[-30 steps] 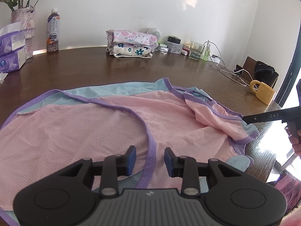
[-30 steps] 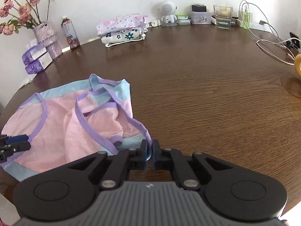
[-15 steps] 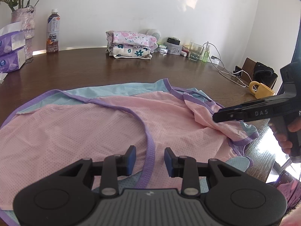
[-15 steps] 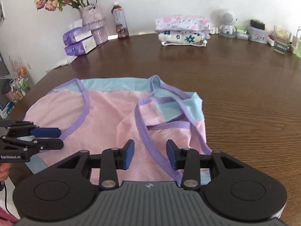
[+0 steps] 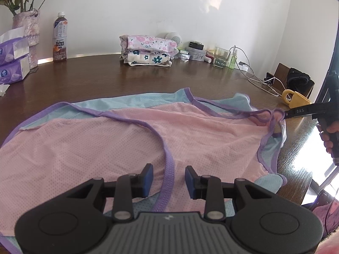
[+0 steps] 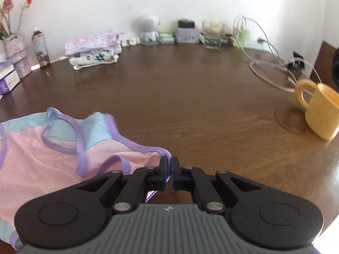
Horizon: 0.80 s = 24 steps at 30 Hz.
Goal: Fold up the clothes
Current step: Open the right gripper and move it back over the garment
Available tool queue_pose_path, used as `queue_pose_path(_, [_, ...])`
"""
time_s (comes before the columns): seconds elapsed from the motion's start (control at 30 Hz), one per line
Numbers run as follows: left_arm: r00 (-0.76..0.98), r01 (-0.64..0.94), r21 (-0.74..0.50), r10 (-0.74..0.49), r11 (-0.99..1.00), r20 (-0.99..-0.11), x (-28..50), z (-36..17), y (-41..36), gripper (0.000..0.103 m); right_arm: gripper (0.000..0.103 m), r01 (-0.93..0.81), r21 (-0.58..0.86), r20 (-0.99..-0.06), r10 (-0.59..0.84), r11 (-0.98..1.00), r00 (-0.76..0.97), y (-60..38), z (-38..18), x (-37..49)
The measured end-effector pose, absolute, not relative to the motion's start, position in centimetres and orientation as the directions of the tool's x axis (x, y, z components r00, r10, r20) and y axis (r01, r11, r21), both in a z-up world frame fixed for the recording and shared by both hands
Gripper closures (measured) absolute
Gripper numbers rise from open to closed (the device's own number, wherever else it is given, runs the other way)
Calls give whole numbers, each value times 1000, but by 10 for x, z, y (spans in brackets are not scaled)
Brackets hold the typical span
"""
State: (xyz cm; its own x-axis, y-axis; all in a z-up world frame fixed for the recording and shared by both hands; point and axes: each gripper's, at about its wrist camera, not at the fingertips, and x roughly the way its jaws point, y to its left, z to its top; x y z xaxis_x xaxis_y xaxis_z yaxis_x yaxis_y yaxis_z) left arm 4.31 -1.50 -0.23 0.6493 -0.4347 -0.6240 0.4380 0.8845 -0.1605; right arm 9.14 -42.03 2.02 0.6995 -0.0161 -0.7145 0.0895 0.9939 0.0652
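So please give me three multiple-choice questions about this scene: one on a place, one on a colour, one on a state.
1. Where is the yellow mug?
A. on the folded clothes
B. on the table, beside the cables
C. in a gripper

2. What colour is the trim of the pink garment?
A. purple
B. green
C. black

3. How is the right gripper?
A. open wide
B. shut on nothing
C. shut on the garment's edge

Answers: B, the mug stands on wood; A, purple bands border it; C, purple trim sits between the closed fingers.

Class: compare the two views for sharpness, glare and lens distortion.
Left wrist view: sharp; window glare bottom right; fisheye curves the table edge. Right wrist view: motion-blurred, smearing the mug and folded pile; same bowed edges.
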Motion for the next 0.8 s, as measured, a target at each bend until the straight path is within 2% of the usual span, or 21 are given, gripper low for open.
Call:
queue_pose_path(0.07, [648, 438, -159, -433, 885, -627, 44, -2, -16, 72, 91, 79, 108, -705, 20, 991, 709, -422, 21, 89])
queue_pose_path(0.13, [644, 439, -157, -432, 884, -631, 45, -1, -16, 72, 62, 59, 136, -670, 48, 989, 741, -421, 26, 87])
queue_pose_path(0.17, [643, 440, -157, -432, 884, -633, 45, -1, -16, 71, 60, 41, 148, -648, 65, 988, 758, -419, 30, 87])
queue_pose_path(0.37, [626, 431, -193, -446, 881, -640, 48, 2, -10, 71, 60, -48, 157, -624, 136, 986, 769, -399, 37, 121])
queue_pose_path(0.53, [694, 372, -143, -377, 917, -613, 57, 19, 10, 72, 63, -192, 171, -617, 257, 966, 743, -367, 41, 135])
queue_pose_path(0.6, [713, 335, -123, -337, 934, -615, 66, 23, 21, 72, 66, -237, 106, -624, 250, 966, 740, -351, 41, 136])
queue_pose_path(0.7, [731, 272, -84, -263, 959, -630, 84, 27, 37, 72, 66, -206, -18, -637, 148, 978, 756, -341, 36, 144])
queue_pose_path(0.8, [734, 234, -85, -233, 968, -638, 102, 31, 51, 71, 65, -176, 24, -660, 148, 984, 736, -350, 33, 154])
